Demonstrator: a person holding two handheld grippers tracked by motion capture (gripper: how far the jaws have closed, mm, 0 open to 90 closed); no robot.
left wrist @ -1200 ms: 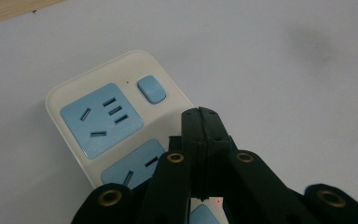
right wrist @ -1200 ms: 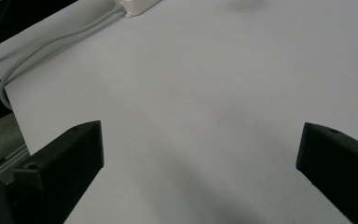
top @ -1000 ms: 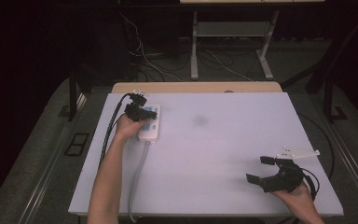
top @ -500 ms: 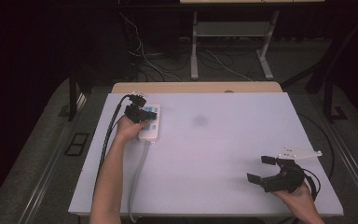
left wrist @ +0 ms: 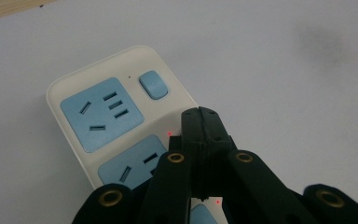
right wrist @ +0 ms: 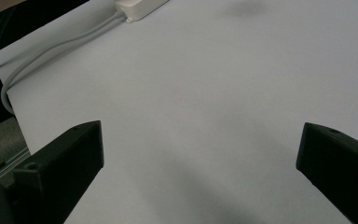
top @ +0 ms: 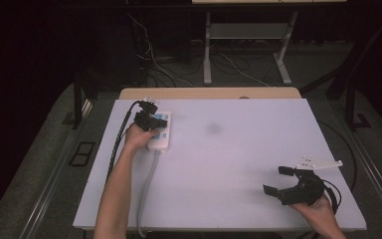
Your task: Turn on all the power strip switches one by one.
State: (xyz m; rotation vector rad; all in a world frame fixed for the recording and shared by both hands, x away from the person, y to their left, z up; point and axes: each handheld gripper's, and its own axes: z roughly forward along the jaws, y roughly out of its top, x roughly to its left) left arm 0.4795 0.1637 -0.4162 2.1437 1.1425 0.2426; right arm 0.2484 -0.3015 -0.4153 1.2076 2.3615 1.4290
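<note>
A white power strip (top: 162,140) with blue sockets lies at the back left of the white table (top: 238,149). My left gripper (top: 154,121) rests over it with its jaws pressed together. In the left gripper view the shut tips (left wrist: 200,115) sit above the strip (left wrist: 102,112), just below its blue switch (left wrist: 153,84), with nothing between them. My right gripper (top: 277,180) sits low at the front right of the table, jaws wide apart. In the right gripper view it (right wrist: 200,135) faces bare table, with the strip's end (right wrist: 140,7) far off.
The strip's grey cable (top: 146,189) runs along the left forearm to the table's front edge. A dark smudge (top: 213,128) marks the tabletop behind the middle. A wooden board (top: 209,93) lines the far edge, with a metal frame and cables on the floor beyond.
</note>
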